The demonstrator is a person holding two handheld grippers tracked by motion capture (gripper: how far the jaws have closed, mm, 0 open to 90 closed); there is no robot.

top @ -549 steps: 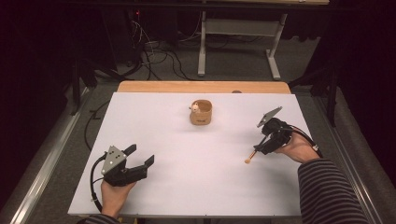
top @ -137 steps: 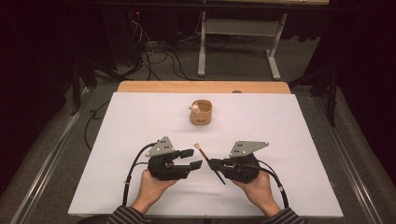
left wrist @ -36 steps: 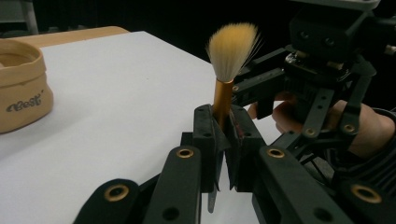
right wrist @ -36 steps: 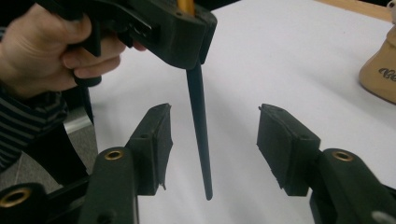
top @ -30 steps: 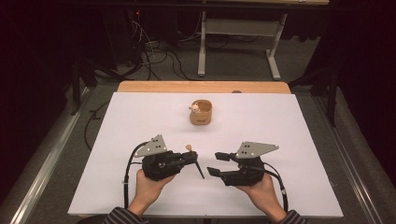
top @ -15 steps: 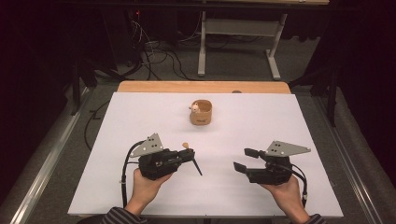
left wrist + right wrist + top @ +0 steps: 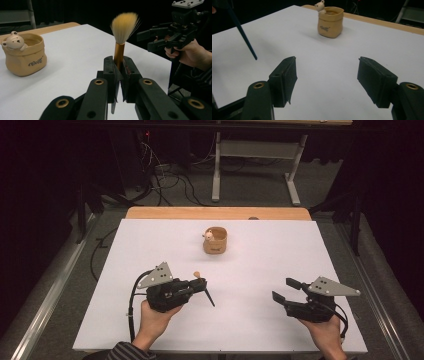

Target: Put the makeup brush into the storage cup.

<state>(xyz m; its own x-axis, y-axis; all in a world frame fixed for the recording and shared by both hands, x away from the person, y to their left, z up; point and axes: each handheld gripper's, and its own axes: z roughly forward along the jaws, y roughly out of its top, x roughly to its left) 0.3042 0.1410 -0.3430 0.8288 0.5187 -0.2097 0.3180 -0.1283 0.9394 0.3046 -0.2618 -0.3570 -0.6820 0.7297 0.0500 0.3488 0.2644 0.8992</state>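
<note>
The left hand-held gripper (image 7: 119, 75) is pinching a brush (image 7: 121, 37) bristles-up, its handle pointing away from the bear pot (image 7: 215, 240) lying ahead on the counter (image 7: 300, 255); the right hand-held gripper (image 7: 327, 80), spread and empty, is sitting farther off.

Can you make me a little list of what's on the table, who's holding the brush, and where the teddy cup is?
Table: white table with a wooden strip along its far edge.
Brush: makeup brush, tan bristles, gold ferrule, dark handle.
Brush holder: left gripper, shut on the ferrule.
Right gripper: right gripper, jaws wide apart, nothing between them.
Teddy cup: tan cup with a little bear at its rim, near the far middle, untouched.
</note>
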